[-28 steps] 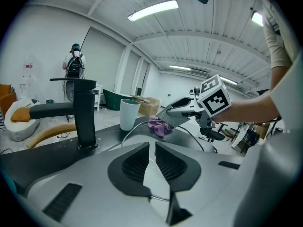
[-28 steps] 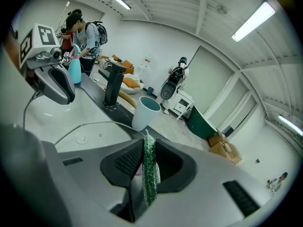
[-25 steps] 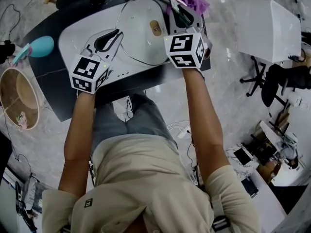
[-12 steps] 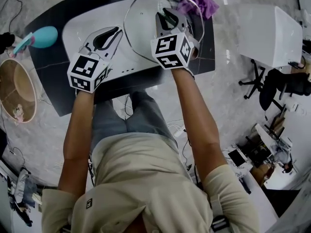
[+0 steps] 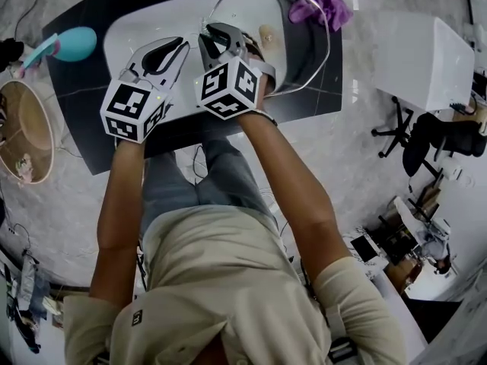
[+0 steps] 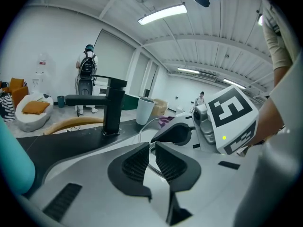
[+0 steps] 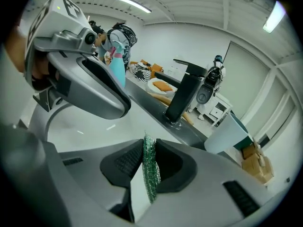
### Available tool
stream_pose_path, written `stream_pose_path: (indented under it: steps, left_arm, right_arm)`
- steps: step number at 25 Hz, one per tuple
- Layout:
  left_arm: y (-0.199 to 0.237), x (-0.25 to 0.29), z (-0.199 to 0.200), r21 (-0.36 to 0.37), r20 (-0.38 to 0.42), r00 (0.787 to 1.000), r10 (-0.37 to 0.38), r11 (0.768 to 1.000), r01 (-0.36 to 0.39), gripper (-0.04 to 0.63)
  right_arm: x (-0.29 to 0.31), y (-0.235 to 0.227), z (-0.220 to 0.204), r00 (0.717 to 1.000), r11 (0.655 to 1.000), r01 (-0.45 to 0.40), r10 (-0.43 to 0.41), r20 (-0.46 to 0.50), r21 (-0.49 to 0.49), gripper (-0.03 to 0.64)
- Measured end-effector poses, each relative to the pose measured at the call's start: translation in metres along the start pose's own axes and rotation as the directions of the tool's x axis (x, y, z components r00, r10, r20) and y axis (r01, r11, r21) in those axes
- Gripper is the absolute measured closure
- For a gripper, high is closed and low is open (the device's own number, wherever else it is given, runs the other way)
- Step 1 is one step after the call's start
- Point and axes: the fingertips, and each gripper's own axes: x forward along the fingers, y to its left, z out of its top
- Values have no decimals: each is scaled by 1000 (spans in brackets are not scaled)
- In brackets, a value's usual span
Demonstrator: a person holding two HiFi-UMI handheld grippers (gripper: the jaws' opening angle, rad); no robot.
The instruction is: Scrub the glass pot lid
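The glass pot lid (image 5: 303,58) is held over the white sink (image 5: 144,21), its knob (image 5: 266,35) near the middle. My left gripper (image 5: 181,46) is shut on the lid's thin metal rim (image 6: 142,126) at its left edge; the left gripper view shows the jaws (image 6: 152,148) nipping that rim. The right gripper (image 5: 217,33) sits close beside the left one, over the lid's left part. It is shut on a green scrubbing pad (image 7: 150,174), which stands edge-up between the jaws (image 7: 149,148). That pad is hidden in the head view.
A black faucet (image 6: 111,110) rises at the sink's far side on the dark counter (image 5: 84,74). A purple cloth (image 5: 319,2) lies at the back right, and a teal bottle (image 5: 72,44) at the left. A white cup (image 7: 227,136) stands past the faucet.
The right gripper has swept left across the lid with the pad, from the right rim to beside the left gripper. The left gripper kept its hold.
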Motion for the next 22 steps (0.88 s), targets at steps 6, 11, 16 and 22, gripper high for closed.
stream_pose_path:
  steps: [6,11,16,22]
  left_arm:
    - [-4,-2,-1,2,1,1000,-4,1000,4,541]
    - [-10,1,-3,9,-6,1000,-13,1000,13,541]
    - [-20,6,-2,19,-11,1000,-23,1000,23,541]
    - [-39,14,3,34,-15,999,-44,998,44,541]
  right_arm:
    - [-5,3,-3,1000,1000,-2,2,-2,-3,532]
    - [-11,-3,-10,1000,1000,14,-14,-1,11,532]
    - [-24,-18,-24,999,998,45,-45,-9,33,532]
    - [-56,-60,-58,991,991,126,-124,-40,44,532]
